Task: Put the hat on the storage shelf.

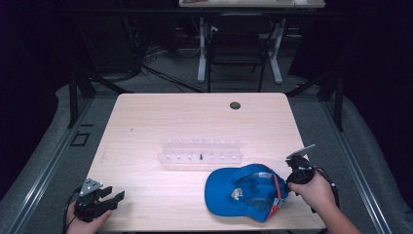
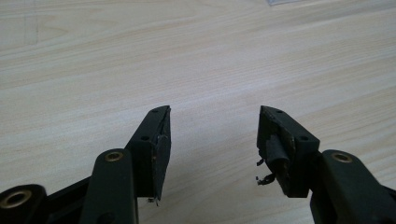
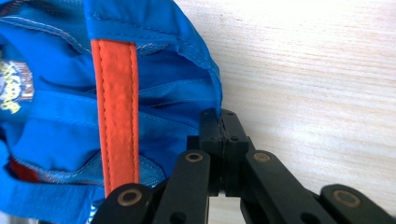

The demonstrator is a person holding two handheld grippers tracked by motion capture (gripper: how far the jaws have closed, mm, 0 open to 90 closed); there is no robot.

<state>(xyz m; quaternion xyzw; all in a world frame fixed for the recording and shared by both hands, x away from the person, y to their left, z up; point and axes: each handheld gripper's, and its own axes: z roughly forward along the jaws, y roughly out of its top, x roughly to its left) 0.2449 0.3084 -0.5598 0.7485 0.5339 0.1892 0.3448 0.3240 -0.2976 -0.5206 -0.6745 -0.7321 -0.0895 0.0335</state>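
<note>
A blue cap (image 1: 243,191) lies upside down on the wooden table (image 1: 195,117) near its front right, its inside and an orange strap (image 1: 276,192) facing up. My right gripper (image 1: 287,186) is at the cap's right edge. In the right gripper view the jaws meet, and my right gripper (image 3: 219,116) is shut on the rim of the blue cap (image 3: 154,70), beside the orange strap (image 3: 116,102). At the table's front left corner, far from the cap, my left gripper (image 1: 109,197) rests open. Its jaws stand wide apart over bare wood, with nothing between them at my left gripper (image 2: 214,109).
A clear plastic rack (image 1: 200,151) with small pegs stands mid-table, just behind the cap. A dark cable hole (image 1: 235,105) sits near the far edge. A black chair (image 1: 237,44) and another desk stand beyond the table.
</note>
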